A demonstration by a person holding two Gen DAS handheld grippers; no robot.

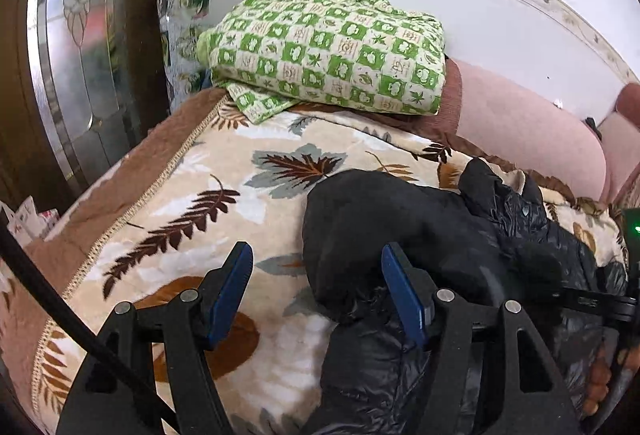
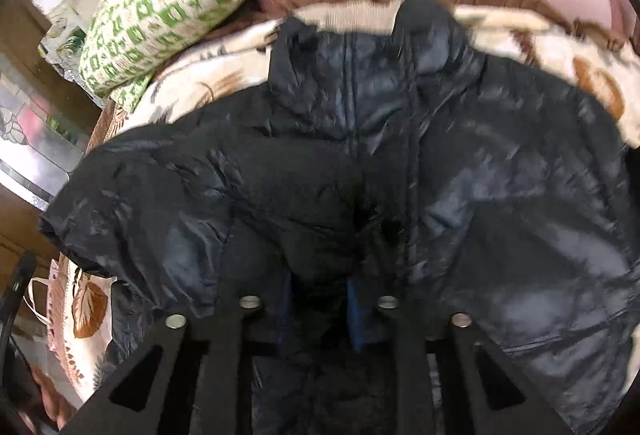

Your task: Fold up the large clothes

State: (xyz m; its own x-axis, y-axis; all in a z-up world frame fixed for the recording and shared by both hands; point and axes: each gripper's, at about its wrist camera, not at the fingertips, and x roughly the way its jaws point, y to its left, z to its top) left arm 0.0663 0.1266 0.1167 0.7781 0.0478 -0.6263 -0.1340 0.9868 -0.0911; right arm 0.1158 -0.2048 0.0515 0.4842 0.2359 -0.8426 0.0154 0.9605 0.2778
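Note:
A black puffer jacket [image 2: 480, 155] lies spread on a leaf-patterned blanket [image 1: 192, 203], collar toward the far side. In the left wrist view its bunched sleeve [image 1: 400, 219] reaches in over the right pad. My left gripper [image 1: 316, 275] is open just above the blanket, its blue pads wide apart and pressing on nothing. In the right wrist view, my right gripper [image 2: 320, 299] points down into the jacket's middle. Its blue pads [image 2: 354, 315] stand close together, a fold of black fabric bunched between them and hiding the tips.
A folded green-and-white checked quilt [image 1: 332, 47] lies at the far end of the blanket. Behind runs a pink cushion [image 1: 520, 115] along a white wall. A dark wooden door with glass [image 1: 80, 35] stands to the left. A black cable [image 1: 40, 275] crosses the lower left.

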